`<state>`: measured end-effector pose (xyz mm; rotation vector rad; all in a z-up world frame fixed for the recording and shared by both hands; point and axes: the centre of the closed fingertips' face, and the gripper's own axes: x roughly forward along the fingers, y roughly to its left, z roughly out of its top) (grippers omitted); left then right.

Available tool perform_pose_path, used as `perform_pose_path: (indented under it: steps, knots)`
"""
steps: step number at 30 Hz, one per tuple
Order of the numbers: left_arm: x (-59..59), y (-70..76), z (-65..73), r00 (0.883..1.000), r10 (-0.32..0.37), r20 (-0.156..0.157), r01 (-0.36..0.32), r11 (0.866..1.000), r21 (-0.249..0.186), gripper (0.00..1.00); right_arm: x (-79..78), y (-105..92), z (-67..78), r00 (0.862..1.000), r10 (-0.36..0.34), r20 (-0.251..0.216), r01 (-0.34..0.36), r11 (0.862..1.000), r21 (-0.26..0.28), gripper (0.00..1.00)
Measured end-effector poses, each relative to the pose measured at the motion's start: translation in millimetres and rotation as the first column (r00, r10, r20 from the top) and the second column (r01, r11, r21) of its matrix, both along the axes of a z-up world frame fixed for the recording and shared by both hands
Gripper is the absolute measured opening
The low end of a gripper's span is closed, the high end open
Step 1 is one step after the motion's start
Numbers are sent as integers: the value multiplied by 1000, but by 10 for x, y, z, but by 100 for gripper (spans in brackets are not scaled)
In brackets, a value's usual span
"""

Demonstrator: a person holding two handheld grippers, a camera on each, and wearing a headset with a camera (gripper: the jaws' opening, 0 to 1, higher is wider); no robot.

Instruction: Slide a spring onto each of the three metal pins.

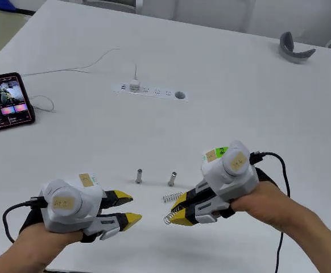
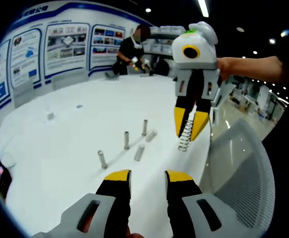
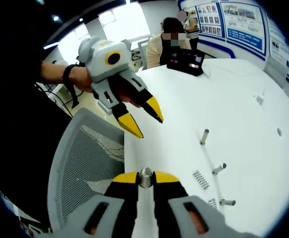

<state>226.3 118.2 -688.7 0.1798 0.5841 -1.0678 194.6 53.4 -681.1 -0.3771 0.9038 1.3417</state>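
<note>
Table [image 1: 222, 74] edge close below left tool [image 1: 136, 207] and right tool [image 1: 176, 211] with spring [image 1: 168, 216]

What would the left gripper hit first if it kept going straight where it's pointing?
Probably the loose spring lying on the table just ahead of the left gripper. Height and depth are unclear, though. The right gripper hangs a little to one side of that line.

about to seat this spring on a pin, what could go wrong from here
The spring is pinched only at the right tool's tips, so it may pop out or tilt when pressed down. The slim pins stand unbraced, the open left tool off them, so one could topple.
</note>
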Motion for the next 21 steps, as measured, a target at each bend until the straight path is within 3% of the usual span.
perform_pose_path:
  steps: [13,21]
  knots:
    - [201,351,-94,991,136,-13,-136,991,7,36,238,42,-117,999,-36,19,37,999,-27,12]
    - [241,520,-177,982,188,-24,-188,982,28,45,412,75,-178,999,-28,27,29,998,-49,12]
